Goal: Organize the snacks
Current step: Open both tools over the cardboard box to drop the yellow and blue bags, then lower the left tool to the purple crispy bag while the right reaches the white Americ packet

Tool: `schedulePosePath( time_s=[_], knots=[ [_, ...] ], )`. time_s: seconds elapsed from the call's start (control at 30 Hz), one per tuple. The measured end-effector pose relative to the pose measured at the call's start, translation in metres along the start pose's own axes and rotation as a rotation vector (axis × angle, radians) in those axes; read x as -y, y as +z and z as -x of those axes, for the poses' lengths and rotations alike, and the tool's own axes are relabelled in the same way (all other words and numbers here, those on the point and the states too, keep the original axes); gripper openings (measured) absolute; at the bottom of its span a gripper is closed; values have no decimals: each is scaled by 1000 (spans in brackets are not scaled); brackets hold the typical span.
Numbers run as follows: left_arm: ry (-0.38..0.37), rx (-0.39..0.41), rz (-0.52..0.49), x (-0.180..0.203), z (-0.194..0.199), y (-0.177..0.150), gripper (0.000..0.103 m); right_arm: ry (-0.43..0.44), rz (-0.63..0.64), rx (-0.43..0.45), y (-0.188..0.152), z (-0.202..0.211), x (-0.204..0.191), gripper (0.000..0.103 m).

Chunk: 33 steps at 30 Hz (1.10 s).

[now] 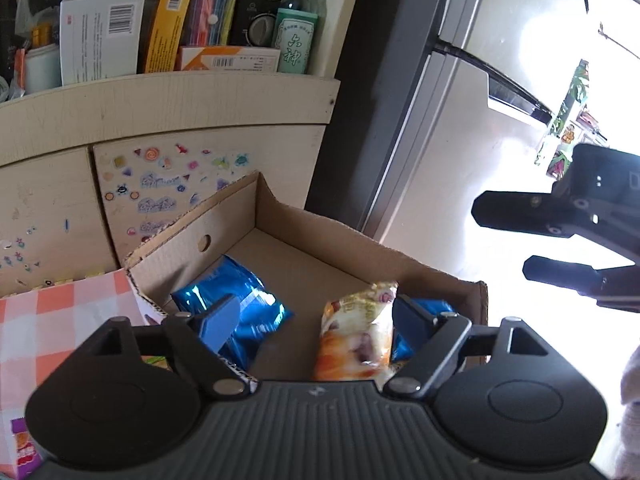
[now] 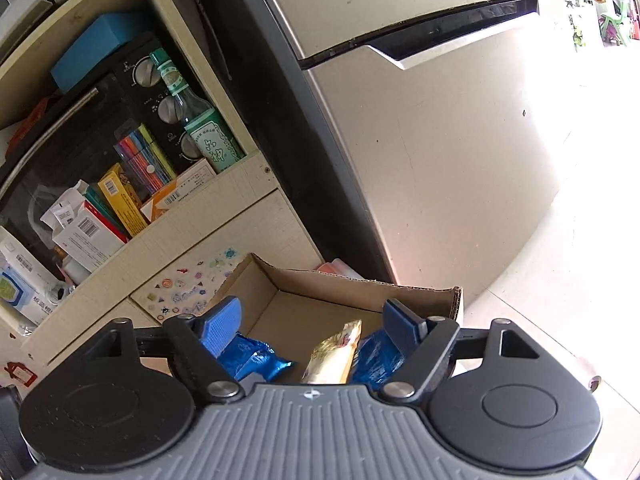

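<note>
Inside an open cardboard box (image 1: 280, 216) on the floor: a shiny blue snack packet (image 1: 240, 300) toward the left wall, an orange-and-cream snack packet (image 1: 356, 340) standing tilted near the middle, and a second blue packet (image 1: 404, 344) just beyond it on the right, mostly hidden. Above the box, the left gripper (image 1: 314, 320), jaws spread wide and gripping nothing, the orange-and-cream packet close beside the right-hand pad (image 1: 412, 316) but whether touching cannot be told; no pressure from the opposite pad, so released. Off to the right in the left wrist view, the right gripper (image 1: 504, 240), black fingers parted and empty; confirmed in its own view (image 2: 316, 320), jaws apart over the same box with the packets below. Left of the box, a pink-and-white checked cloth (image 1: 60, 320) with a purple snack packet (image 1: 24, 448) at its lower corner. Behind the box, a pale wooden cabinet (image 1: 160, 100), its door covered in small stickers (image 1: 168, 184). On the shelf above, upright cartons, a yellow box (image 1: 166, 28), a pack of coloured markers (image 1: 214, 4), a green-labelled glass bottle (image 1: 294, 36), and a black appliance with two dials (image 1: 268, 4). Right of the cabinet, a silver refrigerator (image 1: 460, 100) over a bright, overexposed floor.
</note>
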<state>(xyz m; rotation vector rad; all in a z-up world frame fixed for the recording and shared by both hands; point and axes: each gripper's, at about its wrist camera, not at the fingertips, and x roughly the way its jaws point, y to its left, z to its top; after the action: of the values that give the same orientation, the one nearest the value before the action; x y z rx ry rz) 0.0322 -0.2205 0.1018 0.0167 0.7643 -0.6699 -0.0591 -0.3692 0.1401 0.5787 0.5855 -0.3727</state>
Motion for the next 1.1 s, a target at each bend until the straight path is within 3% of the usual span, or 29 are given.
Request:
schedulePosePath(
  time_s=[0.37,0.9,1.1],
  knots=[
    [45,-68,1,-27,28,-13,84,55,105,-52,-7,-3,-18,87],
    [150,-86,64,-111,76,-26,87,174,260,-161,-33,-18,-57,90],
    [176,-101,139,-142,79,-34,88,234,345,-207,-49,-21,-74,90]
  ],
)
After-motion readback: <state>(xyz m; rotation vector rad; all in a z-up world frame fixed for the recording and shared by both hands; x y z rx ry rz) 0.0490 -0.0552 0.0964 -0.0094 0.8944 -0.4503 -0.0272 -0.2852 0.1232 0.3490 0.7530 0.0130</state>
